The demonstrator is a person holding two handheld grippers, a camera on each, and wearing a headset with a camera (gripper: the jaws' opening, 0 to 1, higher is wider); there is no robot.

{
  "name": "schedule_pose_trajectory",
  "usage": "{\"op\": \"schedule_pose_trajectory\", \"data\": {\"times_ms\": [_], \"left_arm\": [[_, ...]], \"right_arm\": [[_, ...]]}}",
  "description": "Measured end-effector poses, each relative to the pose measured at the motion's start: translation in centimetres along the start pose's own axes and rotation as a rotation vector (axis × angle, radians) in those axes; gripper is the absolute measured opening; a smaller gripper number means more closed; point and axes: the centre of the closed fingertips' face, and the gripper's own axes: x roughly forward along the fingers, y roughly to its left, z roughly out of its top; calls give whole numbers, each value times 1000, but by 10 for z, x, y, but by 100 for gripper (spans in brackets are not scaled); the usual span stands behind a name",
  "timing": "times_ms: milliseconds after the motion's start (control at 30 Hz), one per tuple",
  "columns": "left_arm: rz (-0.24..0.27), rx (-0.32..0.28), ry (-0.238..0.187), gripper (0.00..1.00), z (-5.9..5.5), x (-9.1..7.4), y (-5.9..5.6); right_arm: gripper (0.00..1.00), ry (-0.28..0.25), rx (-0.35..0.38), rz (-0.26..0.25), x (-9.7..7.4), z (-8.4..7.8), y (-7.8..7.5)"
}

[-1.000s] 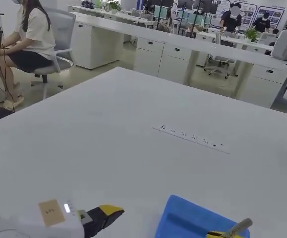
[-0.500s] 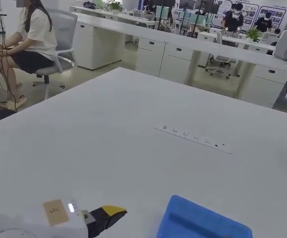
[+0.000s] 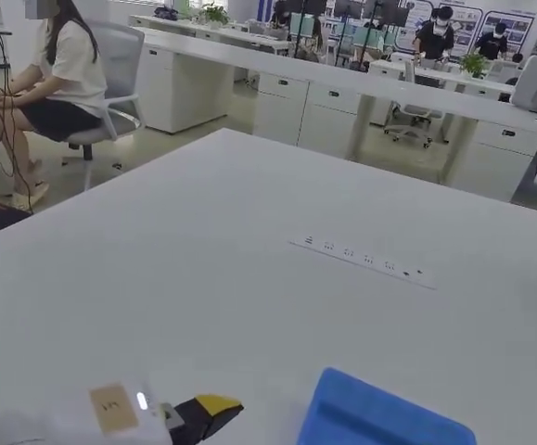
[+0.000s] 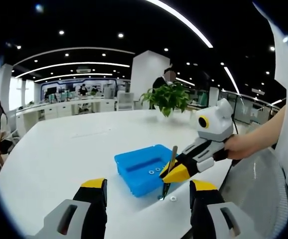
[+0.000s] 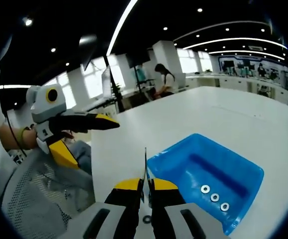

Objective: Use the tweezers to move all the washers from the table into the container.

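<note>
R tool (image 5: 147,185) grips tweezers (image 5: 145,159); container (image 3: 379,415) cropped.

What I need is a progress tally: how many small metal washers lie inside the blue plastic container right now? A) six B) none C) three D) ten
C: the right gripper view shows three small metal washers in a row on the floor of the blue plastic container, past the metal tweezers clamped in the right gripper.
</note>
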Motion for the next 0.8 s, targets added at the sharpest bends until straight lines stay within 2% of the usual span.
{"op": "schedule_pose_trajectory", "data": {"times_ms": [533, 633, 800], "left_arm": [[-8, 4, 13, 67, -2, 1, -1], [-6, 1, 13, 67, -3, 1, -1], [-5, 2, 15, 67, -3, 1, -1]], "right_arm": [[4, 17, -34, -5, 3, -6, -3], [4, 43, -73, 0, 4, -11, 0], [4, 45, -121, 12, 5, -10, 4]]}}
